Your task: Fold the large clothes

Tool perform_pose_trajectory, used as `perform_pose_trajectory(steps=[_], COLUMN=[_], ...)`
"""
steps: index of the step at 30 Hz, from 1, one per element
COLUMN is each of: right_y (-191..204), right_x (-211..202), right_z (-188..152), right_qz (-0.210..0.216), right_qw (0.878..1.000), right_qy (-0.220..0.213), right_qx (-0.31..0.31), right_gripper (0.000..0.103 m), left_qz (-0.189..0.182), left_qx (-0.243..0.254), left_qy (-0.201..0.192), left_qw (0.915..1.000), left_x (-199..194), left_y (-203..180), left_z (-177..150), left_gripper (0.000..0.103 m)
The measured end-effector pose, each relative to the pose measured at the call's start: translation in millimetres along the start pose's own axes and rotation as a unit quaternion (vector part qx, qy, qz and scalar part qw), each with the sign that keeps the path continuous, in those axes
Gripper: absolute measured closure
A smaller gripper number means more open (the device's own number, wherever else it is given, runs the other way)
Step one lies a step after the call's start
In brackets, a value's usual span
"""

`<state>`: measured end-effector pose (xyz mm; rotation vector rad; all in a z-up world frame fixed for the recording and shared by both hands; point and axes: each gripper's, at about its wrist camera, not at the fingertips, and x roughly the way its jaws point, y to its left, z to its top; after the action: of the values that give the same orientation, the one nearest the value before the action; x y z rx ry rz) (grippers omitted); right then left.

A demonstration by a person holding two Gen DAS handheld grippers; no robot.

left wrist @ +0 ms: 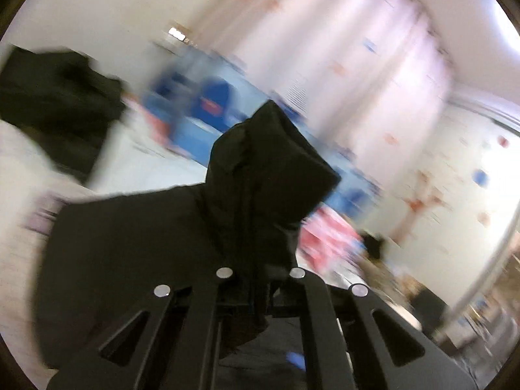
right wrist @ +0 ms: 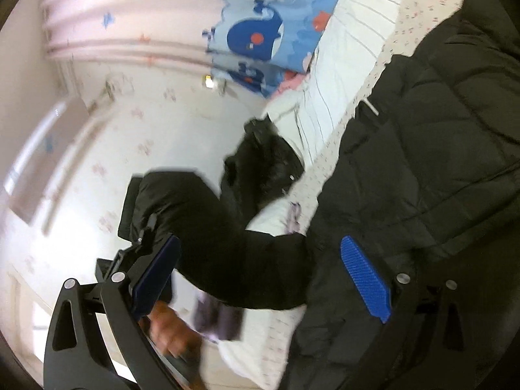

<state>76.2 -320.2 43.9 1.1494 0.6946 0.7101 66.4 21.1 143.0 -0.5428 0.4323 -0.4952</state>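
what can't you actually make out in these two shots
- Left wrist view: the left gripper pads, buried in the black jacket fabric.
- Left wrist view: room behind, smeared by motion blur.
- Right wrist view: jacket's right half, cut off by the edge.
- Right wrist view: the hand below, blurred.

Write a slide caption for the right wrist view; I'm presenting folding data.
Open right gripper faces a black quilted jacket on a floral-sheeted bed, its sleeve lifted.

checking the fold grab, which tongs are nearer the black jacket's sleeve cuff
Left. The left tongs are shut on the sleeve cuff, black fabric bunched between them. The right tongs stand open beside the jacket body, pressing on nothing.
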Motion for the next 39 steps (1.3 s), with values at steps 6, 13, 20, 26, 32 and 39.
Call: perform_pose_trajectory(steps=[6, 13, 20, 26, 32, 39], right_y=[-47, -103, -111, -96, -19, 76], right_x=[-35, -47, -53, -43, -34, -65], right_z=[33, 41, 42, 43, 50, 64], right_qz=[0.086, -0.011, -0.062, -0.113, -0.178, -0.244], right_qw=[0.988, 0.972, 0.971, 0.982, 0.977, 0.913], right_qy=[-0.041, -0.054, -0.076, -0.065, -0.095, -0.167], right_qx=[0.123, 0.227, 0.22, 0.134, -0.063, -0.282], right_gripper=[0.007, 0.006, 0.006, 0.05, 0.098, 0.099], left_qz=[-0.076, -0.014, 0.033, 0.041, 0.092, 0.115], left_qx=[0.019, 0.095, 0.171, 0.13, 0.084, 0.035], left_qy=[0.134, 0.252, 0.281, 0.261, 0.19, 0.087], left_qw=[0.988, 0.963, 0.9438, 0.9557, 0.9739, 0.9889], left_x=[134, 207, 179, 115, 50, 29], left_y=[-52, -53, -49, -7, 45, 80], left_z=[-113, -194, -184, -148, -97, -45], left_gripper=[0.098, 0.095, 0.028, 0.017, 0.016, 0.008])
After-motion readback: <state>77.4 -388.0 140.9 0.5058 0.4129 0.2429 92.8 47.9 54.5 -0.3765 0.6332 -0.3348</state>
